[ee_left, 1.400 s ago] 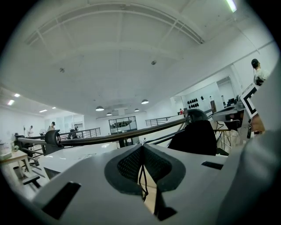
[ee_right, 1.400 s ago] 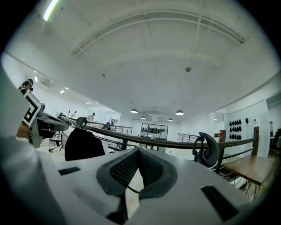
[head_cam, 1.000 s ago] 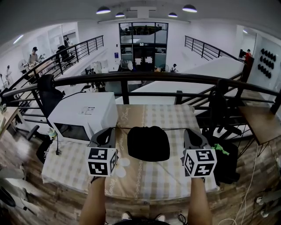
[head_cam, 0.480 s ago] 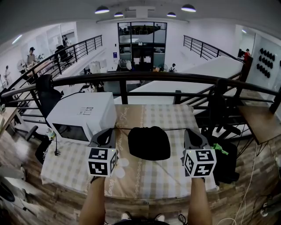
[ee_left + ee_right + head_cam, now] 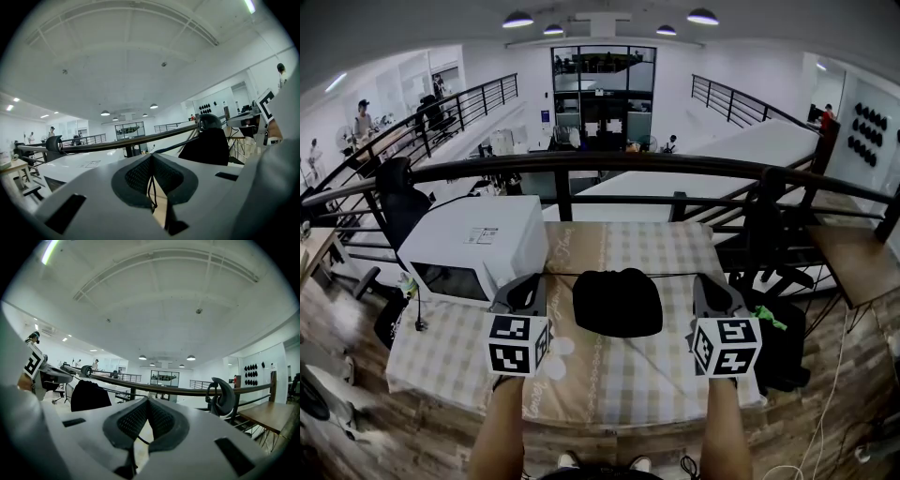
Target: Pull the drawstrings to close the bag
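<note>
A black fabric drawstring bag lies in the middle of the counter, which is covered with a beige checked cloth. The bag sits between the two grippers and touches neither of them.

The left hand-held gripper is at the bag's left side. In the left gripper view its jaws are fully together, and they pinch a thin black drawstring between the ribbed pads. The right hand-held gripper is at the bag's right side. Its jaws are also pressed together, on the other end of the cord.

In the head view the cord makes a nearly straight line from one gripper to the other, across the top edge of the bag. The mouth of the bag looks gathered, but from this view it is not clear whether it is fully closed.

A white box-shaped appliance stands on the far left part of the counter, near the left gripper. A dark metal railing runs behind the counter.
</note>
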`<state>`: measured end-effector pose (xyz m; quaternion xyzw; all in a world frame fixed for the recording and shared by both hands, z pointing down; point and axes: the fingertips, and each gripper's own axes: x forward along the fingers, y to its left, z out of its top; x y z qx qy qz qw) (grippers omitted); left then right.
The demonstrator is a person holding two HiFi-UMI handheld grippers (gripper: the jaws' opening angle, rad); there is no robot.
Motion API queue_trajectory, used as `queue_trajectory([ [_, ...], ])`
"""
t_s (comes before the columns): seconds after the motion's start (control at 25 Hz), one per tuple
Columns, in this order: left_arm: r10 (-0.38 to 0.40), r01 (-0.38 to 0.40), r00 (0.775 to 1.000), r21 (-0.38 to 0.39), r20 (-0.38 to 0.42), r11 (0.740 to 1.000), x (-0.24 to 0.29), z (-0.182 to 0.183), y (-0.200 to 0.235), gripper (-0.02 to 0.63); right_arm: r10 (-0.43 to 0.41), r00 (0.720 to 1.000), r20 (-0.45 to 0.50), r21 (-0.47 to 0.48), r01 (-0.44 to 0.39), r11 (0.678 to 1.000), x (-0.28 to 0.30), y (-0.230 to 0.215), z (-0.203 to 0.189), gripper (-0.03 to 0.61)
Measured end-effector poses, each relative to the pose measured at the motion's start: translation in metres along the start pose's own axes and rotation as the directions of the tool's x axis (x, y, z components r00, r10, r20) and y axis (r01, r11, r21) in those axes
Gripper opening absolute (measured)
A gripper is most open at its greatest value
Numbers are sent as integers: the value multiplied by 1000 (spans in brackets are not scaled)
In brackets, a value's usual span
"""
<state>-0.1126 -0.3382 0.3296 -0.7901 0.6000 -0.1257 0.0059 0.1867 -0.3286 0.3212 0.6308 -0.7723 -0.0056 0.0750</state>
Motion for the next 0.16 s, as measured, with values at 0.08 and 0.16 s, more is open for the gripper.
queue_trajectory([
  [0.08,0,0,1000,0,-2,1000,0,0,-1,28,-1,1000,-1,-1,1,1000,0,-1,0,21],
  [0.16,-1,1,1000,1,-4,1000,1,-1,-2,28,-2,1000,-1,-1,2,1000,0,-3,0,21],
])
